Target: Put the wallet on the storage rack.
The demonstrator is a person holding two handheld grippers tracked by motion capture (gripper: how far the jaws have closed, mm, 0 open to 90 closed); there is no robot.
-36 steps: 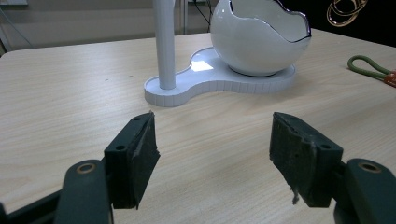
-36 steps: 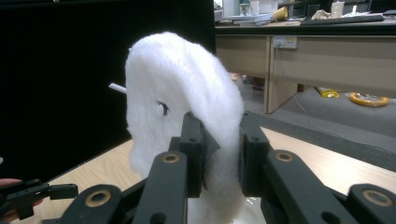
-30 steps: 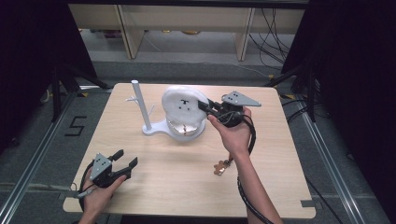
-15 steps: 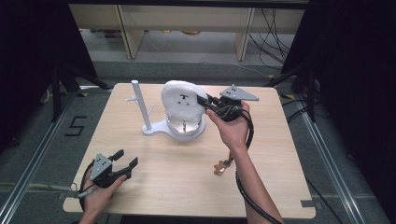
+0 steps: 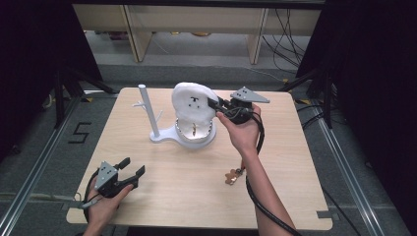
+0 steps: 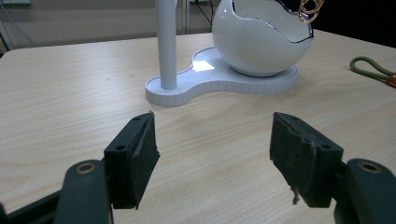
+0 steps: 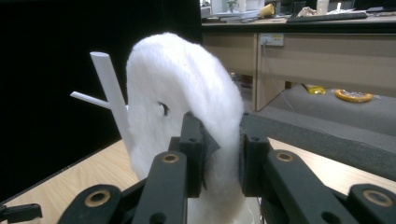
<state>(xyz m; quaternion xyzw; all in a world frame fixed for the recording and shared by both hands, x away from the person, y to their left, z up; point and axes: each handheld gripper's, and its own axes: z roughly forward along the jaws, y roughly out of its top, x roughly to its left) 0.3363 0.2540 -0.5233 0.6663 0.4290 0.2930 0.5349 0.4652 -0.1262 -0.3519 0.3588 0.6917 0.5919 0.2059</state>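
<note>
A white fluffy cover (image 5: 193,101) hangs tilted over the white bowl (image 5: 200,139) of a jewellery stand, and my right gripper (image 5: 216,107) is shut on its right edge. In the right gripper view the jaws (image 7: 219,140) pinch the fluffy cover (image 7: 187,93) between them. Gold jewellery (image 5: 195,130) lies inside the bowl under the lifted cover. My left gripper (image 5: 132,167) rests open near the table's front left corner. In its own view the left gripper (image 6: 212,140) holds nothing and faces the bowl (image 6: 257,42).
The stand's white post (image 5: 147,110) with thin branches rises left of the bowl on a shared base (image 5: 164,136). A small keychain (image 5: 231,176) lies on the table by the right forearm; its green cord (image 6: 373,70) shows at right. Shelving stands beyond the table.
My right gripper has raised the fluffy cover a little and shifted it slightly left, so more of the bowl shows beneath. The left gripper has stayed still.
</note>
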